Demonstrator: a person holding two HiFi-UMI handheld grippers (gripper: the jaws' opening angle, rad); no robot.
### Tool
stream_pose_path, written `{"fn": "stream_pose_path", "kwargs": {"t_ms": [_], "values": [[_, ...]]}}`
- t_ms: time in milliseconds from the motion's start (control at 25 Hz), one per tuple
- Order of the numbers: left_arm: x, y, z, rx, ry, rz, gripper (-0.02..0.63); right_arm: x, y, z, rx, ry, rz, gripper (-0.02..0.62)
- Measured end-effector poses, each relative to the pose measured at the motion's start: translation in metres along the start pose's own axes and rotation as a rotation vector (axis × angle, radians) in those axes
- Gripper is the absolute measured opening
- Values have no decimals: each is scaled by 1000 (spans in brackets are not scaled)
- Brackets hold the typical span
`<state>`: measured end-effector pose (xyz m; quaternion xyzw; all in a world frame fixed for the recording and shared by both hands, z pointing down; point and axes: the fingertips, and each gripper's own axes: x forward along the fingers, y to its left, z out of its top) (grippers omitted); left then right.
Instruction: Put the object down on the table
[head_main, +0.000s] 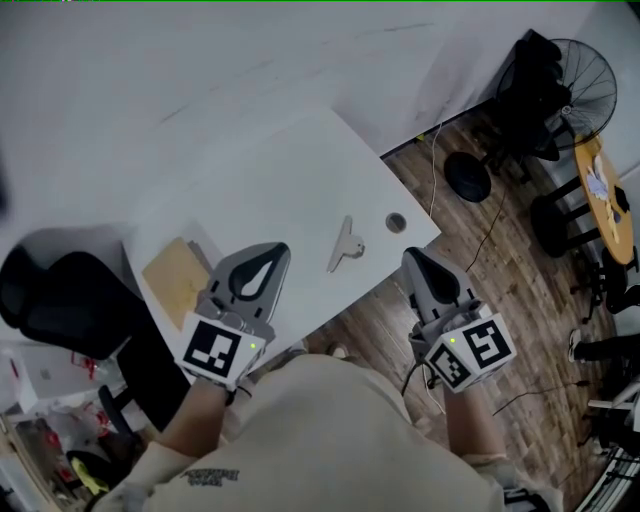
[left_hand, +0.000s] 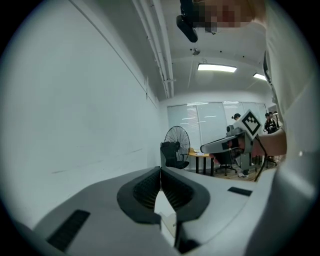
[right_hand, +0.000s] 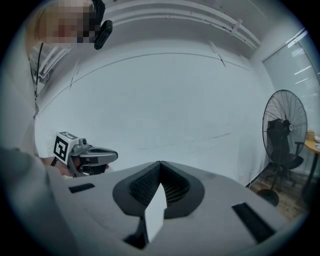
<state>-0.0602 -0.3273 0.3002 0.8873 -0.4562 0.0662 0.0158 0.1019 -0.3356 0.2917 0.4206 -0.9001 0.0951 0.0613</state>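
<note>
Apparently the clip (head_main: 345, 245) already lies on the table (head_main: 290, 190), so the 2 empty, clenched tools, left gripper (head_main: 278, 250) and right gripper (head_main: 413, 257), should simply draw back without nudging it.

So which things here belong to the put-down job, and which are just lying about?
Job: grey clip-like object, lying on the white table; left hand-held gripper and right hand-held gripper, both shut, empty.
Lying about: tan board, small dark disc, fan, black chair.
</note>
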Motion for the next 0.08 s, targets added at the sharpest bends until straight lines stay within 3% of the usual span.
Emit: {"fn": "stream_pose_path", "kwargs": {"t_ms": [80], "values": [[0, -1, -1, 14, 10, -3, 21, -1, -3, 0, -8, 8, -8, 23]]}}
